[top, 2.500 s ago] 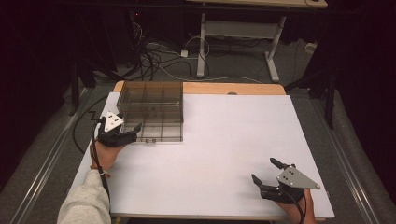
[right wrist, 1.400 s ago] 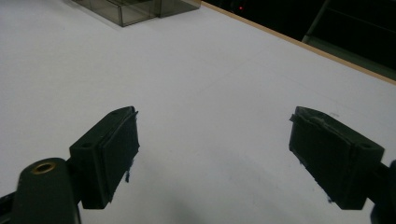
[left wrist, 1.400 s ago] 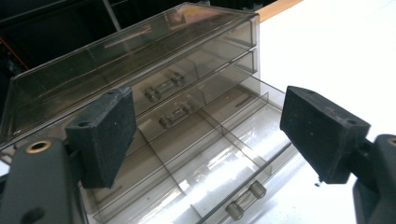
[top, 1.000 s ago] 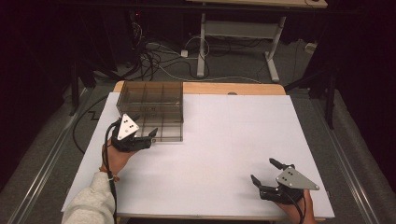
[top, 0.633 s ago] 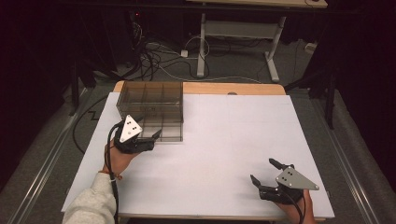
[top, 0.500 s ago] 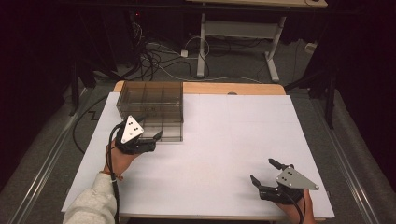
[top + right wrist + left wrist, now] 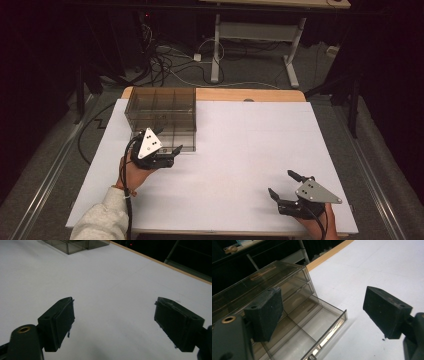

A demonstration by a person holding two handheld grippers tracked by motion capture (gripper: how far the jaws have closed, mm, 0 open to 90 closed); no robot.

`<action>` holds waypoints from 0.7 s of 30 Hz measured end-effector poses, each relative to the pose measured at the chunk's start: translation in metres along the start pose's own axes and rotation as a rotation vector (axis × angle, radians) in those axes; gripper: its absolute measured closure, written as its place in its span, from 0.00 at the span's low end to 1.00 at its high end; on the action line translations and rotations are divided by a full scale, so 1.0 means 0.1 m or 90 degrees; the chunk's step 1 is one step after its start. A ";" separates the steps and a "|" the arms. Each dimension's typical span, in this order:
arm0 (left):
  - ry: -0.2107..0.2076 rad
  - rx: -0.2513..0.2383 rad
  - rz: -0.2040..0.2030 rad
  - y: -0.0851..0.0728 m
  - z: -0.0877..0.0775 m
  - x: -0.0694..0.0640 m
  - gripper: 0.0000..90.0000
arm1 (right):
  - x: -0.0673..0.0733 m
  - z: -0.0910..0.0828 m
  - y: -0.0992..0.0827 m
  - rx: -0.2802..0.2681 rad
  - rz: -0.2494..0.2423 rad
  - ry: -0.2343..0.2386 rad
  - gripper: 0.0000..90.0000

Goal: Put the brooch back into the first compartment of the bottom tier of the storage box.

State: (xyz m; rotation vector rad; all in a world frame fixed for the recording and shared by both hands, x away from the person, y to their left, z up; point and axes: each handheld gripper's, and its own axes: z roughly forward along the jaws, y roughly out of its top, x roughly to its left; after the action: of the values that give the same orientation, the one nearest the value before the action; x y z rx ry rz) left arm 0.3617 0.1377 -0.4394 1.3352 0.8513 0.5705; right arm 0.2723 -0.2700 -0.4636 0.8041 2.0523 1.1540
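Trouble could come at the smoky plastic drawer box [image 7: 161, 116] at the table's [image 7: 240, 145] far left, whose lowest drawer [image 7: 312, 335] stands pulled out: the left gripper [image 7: 172, 153], jaws wide and empty beside it, might shove the light box instead.

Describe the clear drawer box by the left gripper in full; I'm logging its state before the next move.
The drawer box is a low cabinet of smoky, see-through plastic, standing flat at the table's far left. Inner walls split it into compartments. Its bottom drawer is pulled partway out toward the person, divided inside, and looks empty. A small knob shows at its front edge. The left gripper hangs just at that drawer front, jaws open; contact cannot be told.
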 end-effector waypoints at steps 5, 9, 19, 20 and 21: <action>-0.006 0.000 0.009 -0.01 0.01 -0.07 0.18 | 0.01 0.00 0.00 0.002 -0.007 0.001 0.19; -0.015 0.001 0.013 -0.02 0.01 -0.12 0.18 | 0.00 -0.01 0.00 0.001 -0.007 0.002 0.19; -0.035 -0.003 0.027 -0.02 -0.02 -0.24 0.18 | -0.01 -0.01 0.00 -0.002 -0.003 -0.001 0.19; -0.037 -0.004 0.029 -0.02 -0.02 -0.26 0.18 | -0.01 -0.01 0.00 -0.001 -0.003 -0.002 0.19; -0.039 -0.004 0.029 -0.03 -0.03 -0.27 0.18 | -0.01 -0.01 0.00 0.000 -0.003 -0.001 0.19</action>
State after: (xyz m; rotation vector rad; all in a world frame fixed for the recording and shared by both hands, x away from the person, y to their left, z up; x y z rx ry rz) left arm 0.3435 0.1178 -0.4365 1.3627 0.7697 0.5638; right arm 0.2723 -0.2710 -0.4630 0.7990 2.0514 1.1512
